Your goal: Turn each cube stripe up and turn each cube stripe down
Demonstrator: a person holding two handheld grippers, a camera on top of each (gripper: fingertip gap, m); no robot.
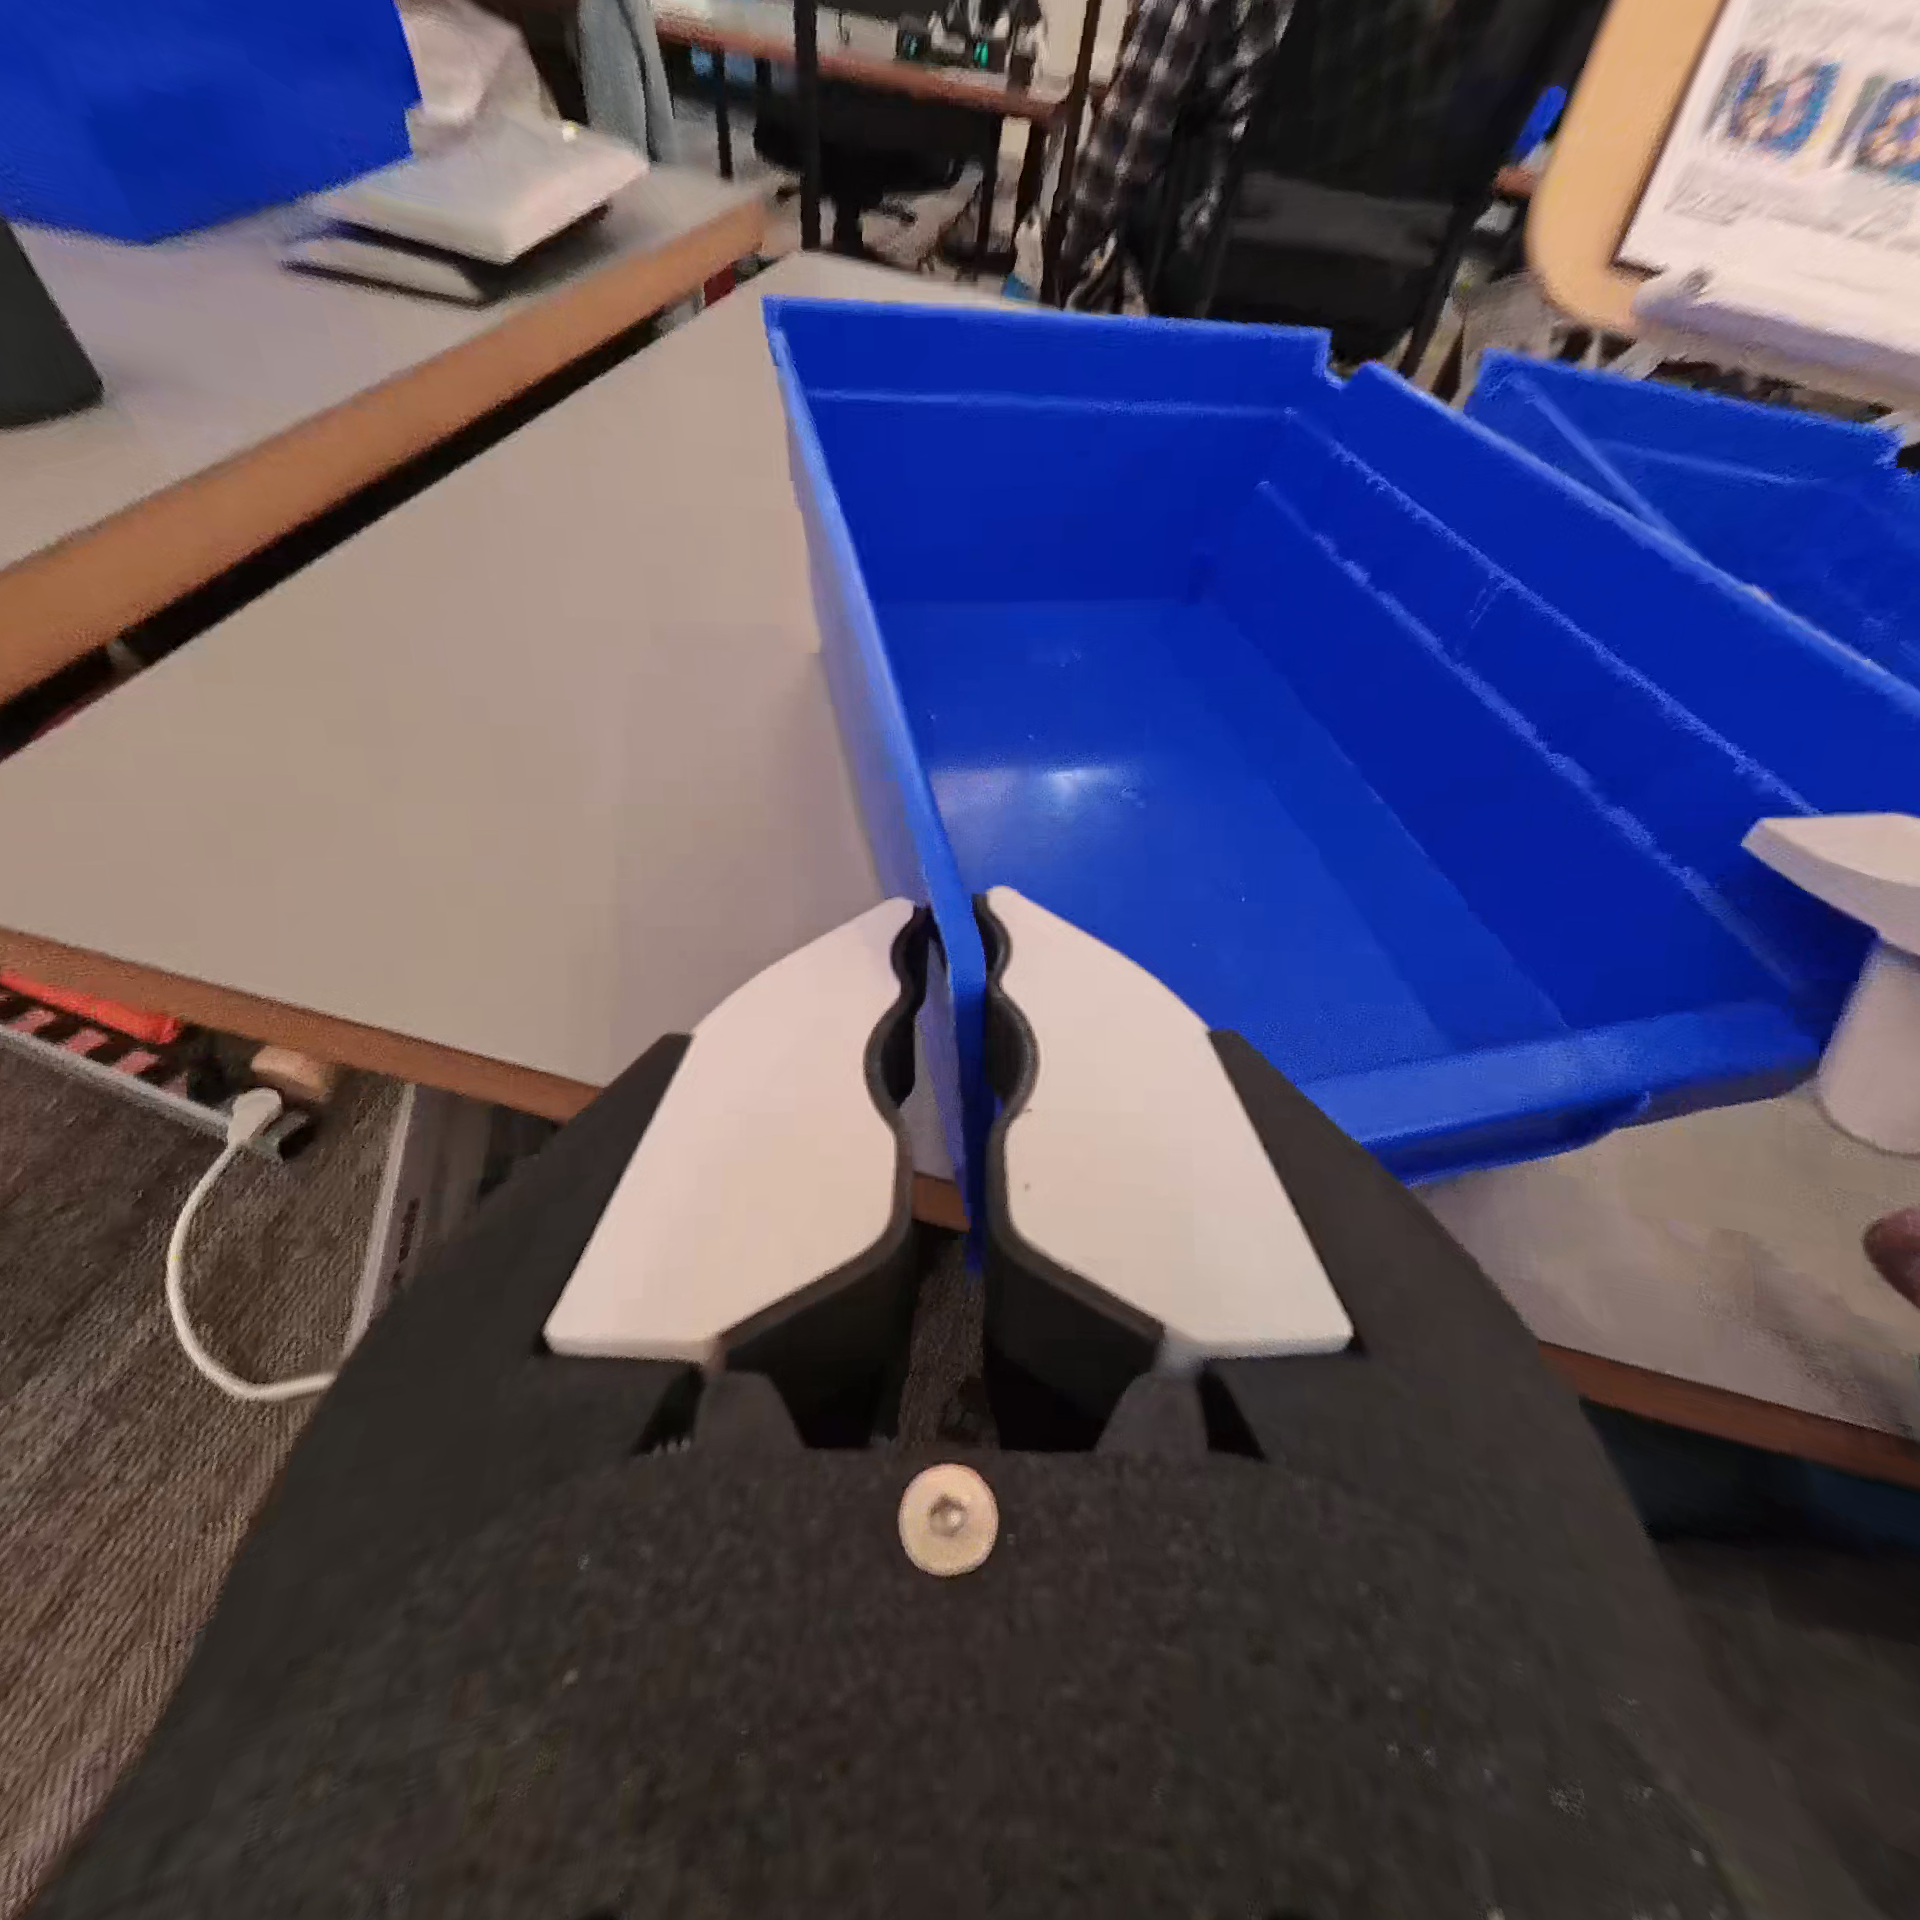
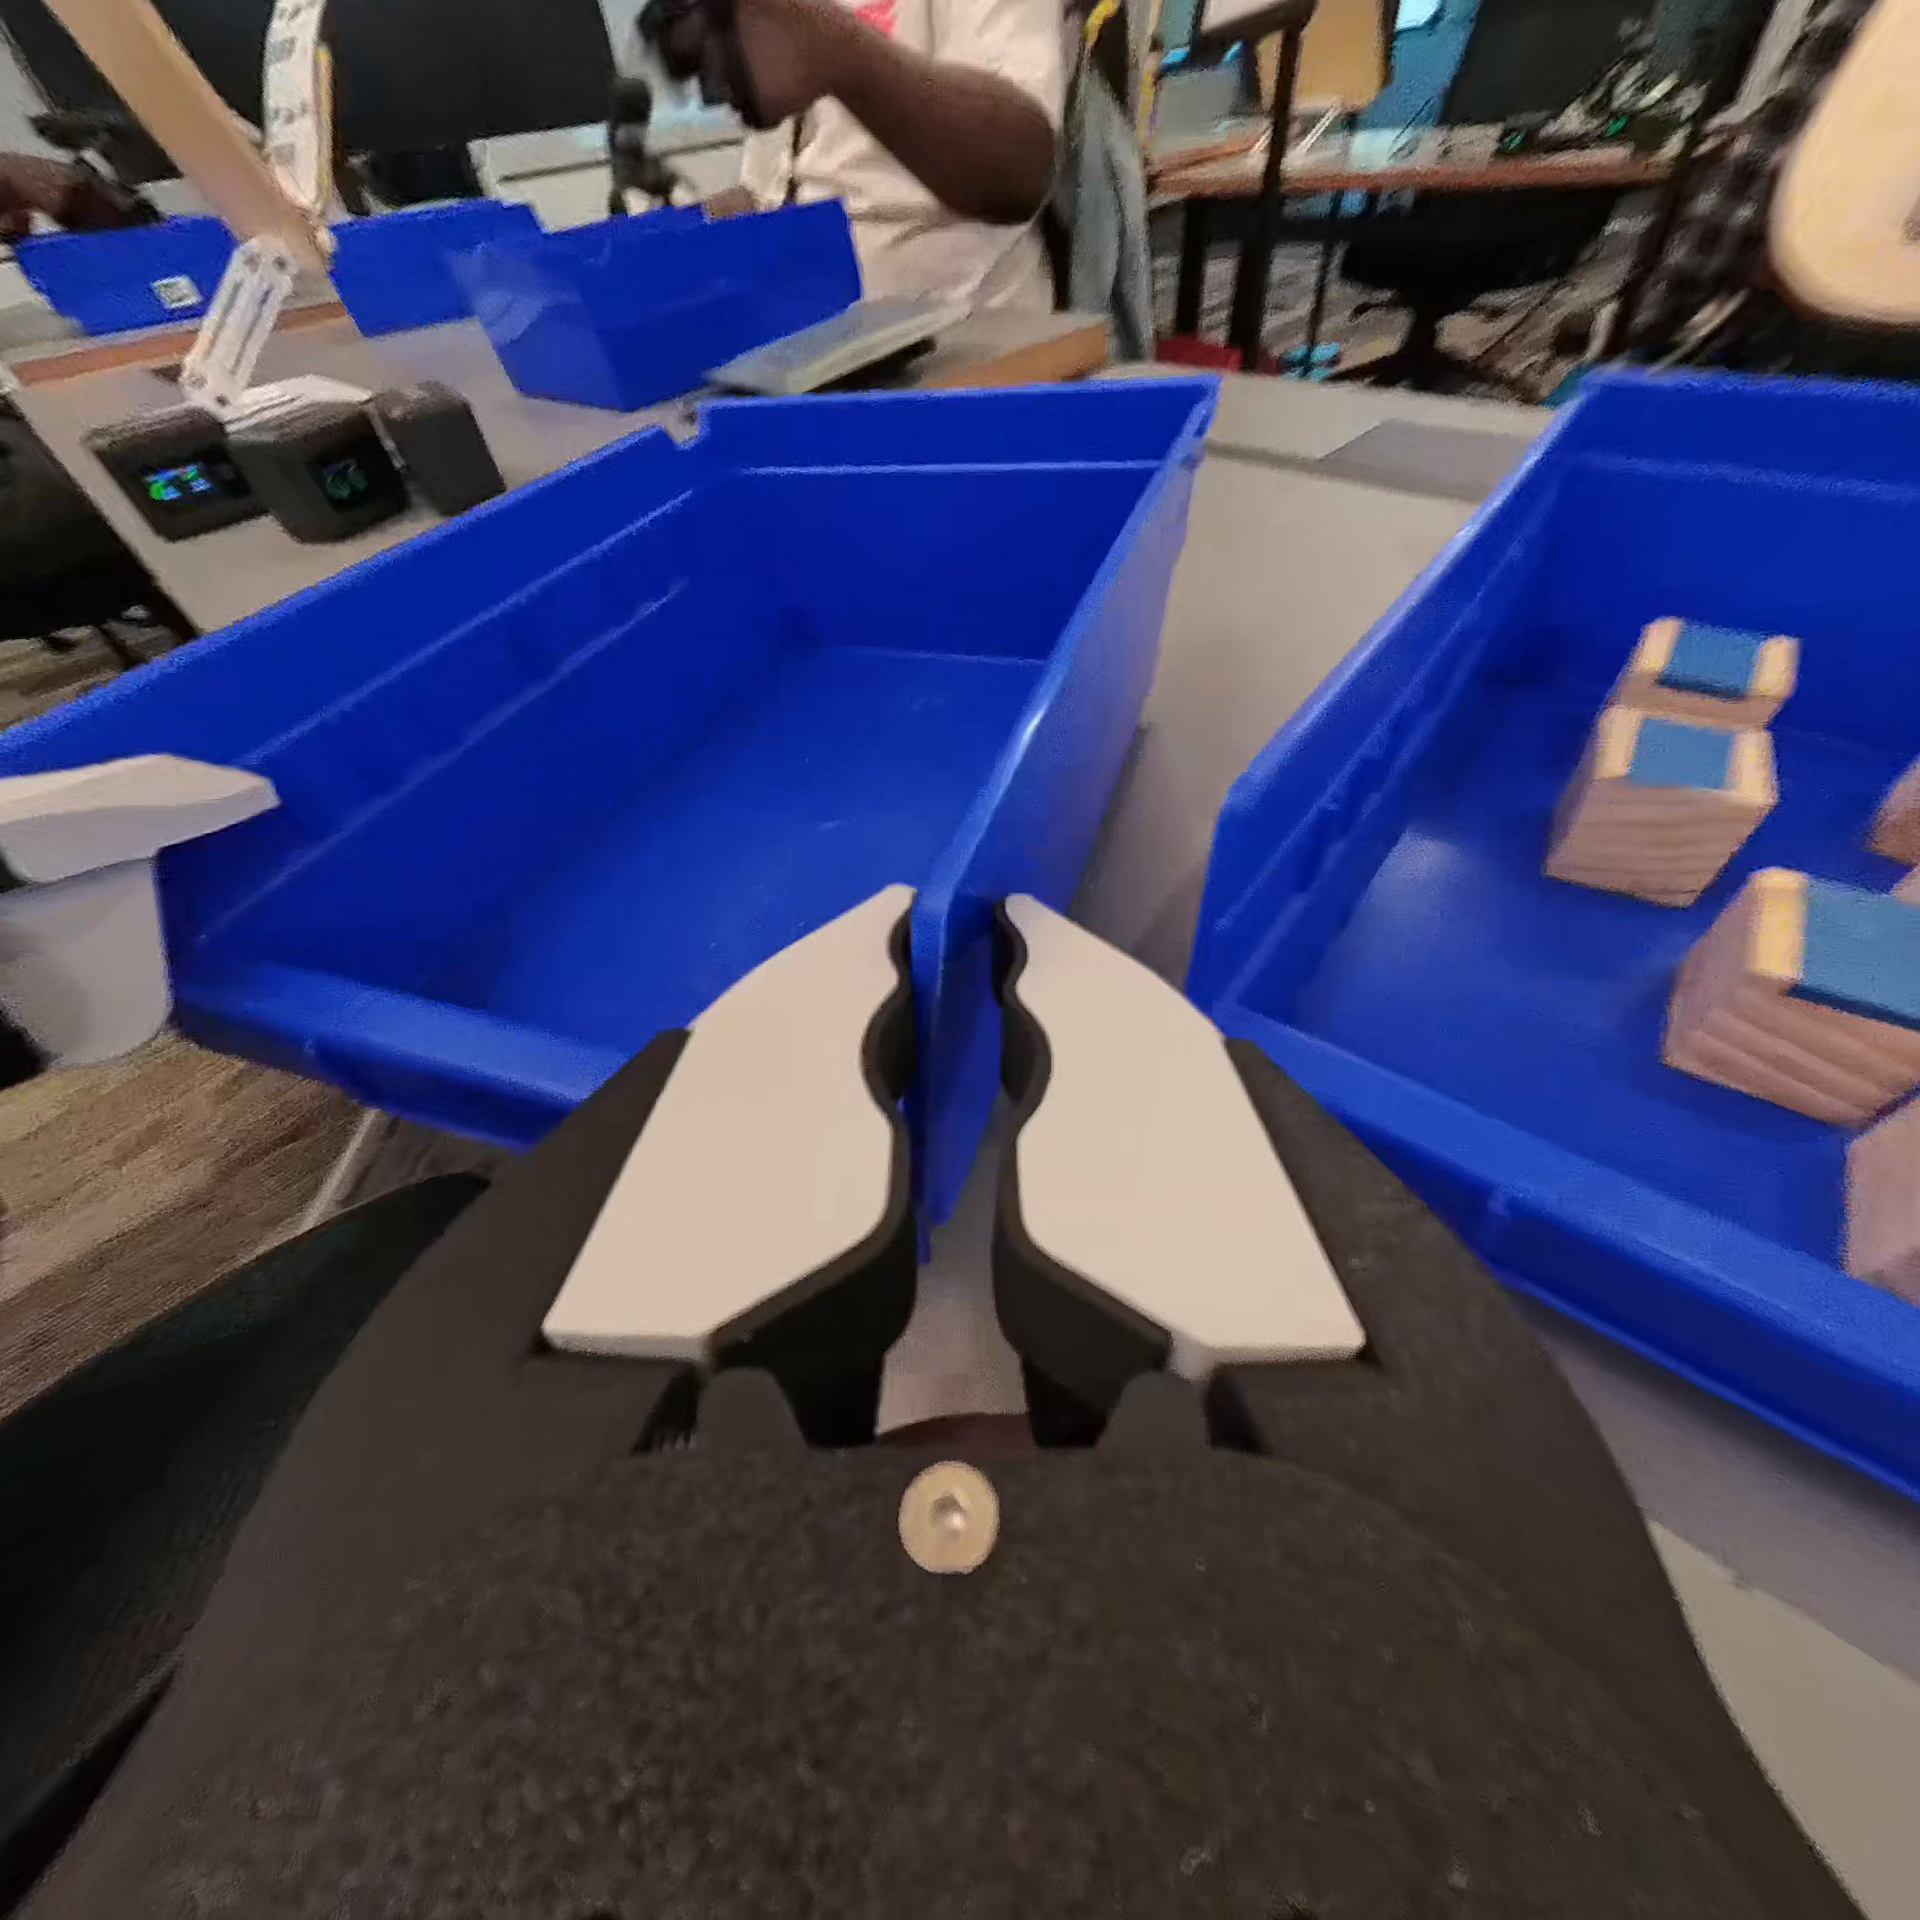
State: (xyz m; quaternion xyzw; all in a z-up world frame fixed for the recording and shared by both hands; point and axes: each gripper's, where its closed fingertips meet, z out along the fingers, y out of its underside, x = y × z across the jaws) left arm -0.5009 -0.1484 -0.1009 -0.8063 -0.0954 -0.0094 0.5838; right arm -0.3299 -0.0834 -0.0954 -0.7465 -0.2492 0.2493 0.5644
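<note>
The left gripper (image 1: pixel 951 925) pinches the left wall of an empty blue bin (image 1: pixel 1195 790), its white fingers (image 1: pixel 769 1122) pressed against both faces of that thin wall near the bin's front corner. The right gripper (image 2: pixel 956 914) straddles the opposite wall of the same bin (image 2: pixel 644 790): its left finger lies against the wall's inner face, while a narrow gap shows between the wall and the right finger, so whether it grips firmly cannot be told. In each wrist view the other gripper's white fingertip shows at the far side of the bin, at the picture's edge. The bin stands on a grey table (image 1: pixel 468 727) with a wood-coloured edge, its front end reaching the table's near edge. Just to the right of it, with a strip of table between, stands a second blue bin (image 2: pixel 1351 790) that holds the cubes (image 2: pixel 1662 810). They are wooden, and three of them show a blue stripe on the top face; two more are cut off at the picture's right edge and their faces cannot be read. Behind, on another table, stand more blue bins (image 2: pixel 665 301) and small dark boxes (image 2: pixel 301 468), and a person (image 2: pixel 914 135) sits there. A white cable (image 1: pixel 208 1278) lies on the carpet below the table.
</note>
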